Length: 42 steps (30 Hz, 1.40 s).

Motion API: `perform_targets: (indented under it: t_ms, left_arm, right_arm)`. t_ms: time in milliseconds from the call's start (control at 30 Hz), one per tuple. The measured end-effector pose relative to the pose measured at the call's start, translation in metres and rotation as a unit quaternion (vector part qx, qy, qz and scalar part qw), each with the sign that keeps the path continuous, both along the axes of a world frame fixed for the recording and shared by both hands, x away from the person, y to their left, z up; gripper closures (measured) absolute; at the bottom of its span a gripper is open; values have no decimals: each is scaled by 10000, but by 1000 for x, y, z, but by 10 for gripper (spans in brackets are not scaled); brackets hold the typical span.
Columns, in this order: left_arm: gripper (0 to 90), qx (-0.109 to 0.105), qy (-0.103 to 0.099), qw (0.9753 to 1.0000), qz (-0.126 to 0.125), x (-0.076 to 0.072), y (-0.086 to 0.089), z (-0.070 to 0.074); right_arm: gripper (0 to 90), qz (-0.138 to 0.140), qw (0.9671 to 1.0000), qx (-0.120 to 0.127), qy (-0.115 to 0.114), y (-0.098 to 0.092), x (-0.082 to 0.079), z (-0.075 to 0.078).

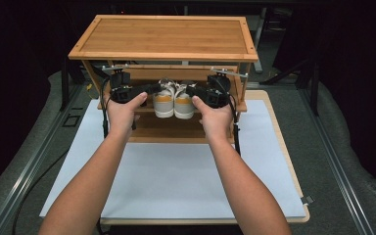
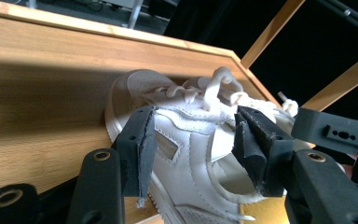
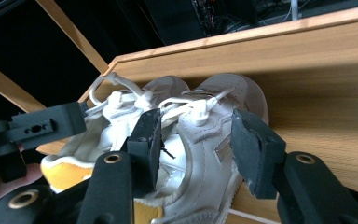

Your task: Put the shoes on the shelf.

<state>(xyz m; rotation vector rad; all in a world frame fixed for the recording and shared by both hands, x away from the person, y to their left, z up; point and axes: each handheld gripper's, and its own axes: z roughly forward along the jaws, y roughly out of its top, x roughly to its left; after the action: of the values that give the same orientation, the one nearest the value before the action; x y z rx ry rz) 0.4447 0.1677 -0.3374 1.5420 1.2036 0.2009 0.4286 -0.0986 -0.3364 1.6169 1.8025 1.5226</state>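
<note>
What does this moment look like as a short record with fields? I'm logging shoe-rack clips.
setting: wooden rack on a white mat
items: pair of white shoes with yellow heels, side by side on the middle shelf
left gripper: jaws open astride the left shoe
right gripper: jaws open astride the right shoe

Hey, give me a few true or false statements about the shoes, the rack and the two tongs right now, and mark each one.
1. The pair of white sneakers with yellow heel tabs sits on the middle shelf of the bamboo shoe rack. True.
2. The rack's top shelf holds a box. False: it is bare.
3. The left tongs straddle one sneaker, jaws apart. True.
4. The right tongs are shut on a lace. False: they are open around the other sneaker.
5. The rack stands on a white mat. True.
</note>
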Motion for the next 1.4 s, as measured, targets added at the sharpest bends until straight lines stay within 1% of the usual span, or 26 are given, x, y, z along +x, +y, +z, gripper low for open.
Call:
perform_targets:
  t_ms: [33, 100, 233, 267, 300, 333, 367, 400, 433, 467, 567, 600, 633, 667, 700, 767, 833, 933, 967, 1067, 1100, 1167, 1233, 1300, 1367, 1400]
  left_arm:
    - [490, 67, -60, 10000, 24, -2, 2, 2]
    - [493, 34, -132, 9999, 78, -6, 4, 5]
    - [540, -11, -248, 9996, 126, -15, 11, 6]
    - [572, -2, -253, 9996, 117, -16, 12, 6]
    - [624, -4, -262, 9996, 116, -19, 15, 5]
    - [656, -4, -262, 9996, 116, -19, 15, 5]
    - [678, 50, -251, 9996, 106, -22, 19, 2]
    - [698, 50, -251, 9996, 106, -22, 19, 2]
    - [698, 72, -262, 9996, 100, -23, 20, 0]
    - [724, 86, -273, 9995, 122, -24, 21, -1]
    - [825, 200, -320, 9993, 56, -28, 24, -9]
    - [853, 205, -317, 9993, 18, -29, 24, -11]
    - [889, 190, -312, 9993, -17, -29, 24, -13]
    - [889, 195, -293, 9994, -55, -29, 24, -16]
    - [894, 208, -277, 9994, -96, -30, 24, -18]
    - [895, 256, -282, 9992, -134, -30, 22, -21]
    - [897, 289, -312, 9990, -152, -30, 21, -23]
    - [898, 367, -284, 9988, -148, -28, 18, -26]
    - [898, 368, -279, 9988, -149, -28, 18, -27]
    - [898, 388, -255, 9988, -139, -27, 14, -31]
    - [898, 409, -243, 9988, -151, -27, 14, -32]
    - [898, 411, -224, 9988, -163, -27, 12, -35]
    - [898, 451, -217, 9986, -154, -26, 9, -38]
    - [898, 473, -215, 9986, -134, -25, 8, -39]
    - [898, 393, -161, 9990, -133, -24, 8, -40]
    - [899, 406, -153, 9990, -130, -23, 8, -39]
  right_arm:
    - [543, -1, 10000, -31, -52, -1, -4, 2]
    - [554, -10, 9999, -49, -96, -1, -5, 3]
    - [650, 32, 9996, -120, -245, -6, -12, 5]
    - [668, 39, 9996, -124, -266, -8, -13, 5]
    - [713, 55, 9995, -151, -286, -10, -15, 5]
    - [713, 55, 9995, -151, -286, -10, -15, 5]
    - [766, 72, 9993, -180, -324, -13, -18, 3]
    - [766, 72, 9993, -180, -324, -13, -18, 3]
    - [788, 80, 9992, -229, -328, -14, -20, 2]
    - [814, 96, 9988, -344, -344, -16, -22, 0]
    - [897, 131, 9962, -710, -476, -19, -27, -7]
    - [899, 182, 9957, -791, -440, -20, -28, -10]
    - [900, 289, 9958, -770, -396, -21, -29, -16]
    - [900, 289, 9958, -770, -396, -21, -29, -16]
    - [900, 342, 9962, -717, -358, -23, -29, -23]
    - [900, 356, 9965, -682, -339, -23, -28, -25]
    - [900, 327, 9974, -572, -288, -24, -27, -30]
    - [900, 354, 9984, -379, -227, -26, -25, -34]
    - [900, 397, 9985, -243, -271, -26, -24, -35]
    - [900, 467, 9984, -260, -182, -25, -24, -36]
    - [900, 402, 9986, -227, -262, -23, -23, -37]
    - [900, 450, 9985, -225, -227, -21, -23, -37]
    - [900, 398, 9985, -283, -239, -18, -23, -37]
    - [900, 404, 9986, -211, -257, -18, -21, -39]
    - [900, 439, 9987, -211, -144, -20, -21, -38]
    - [900, 371, 9990, -204, -165, -19, -20, -38]
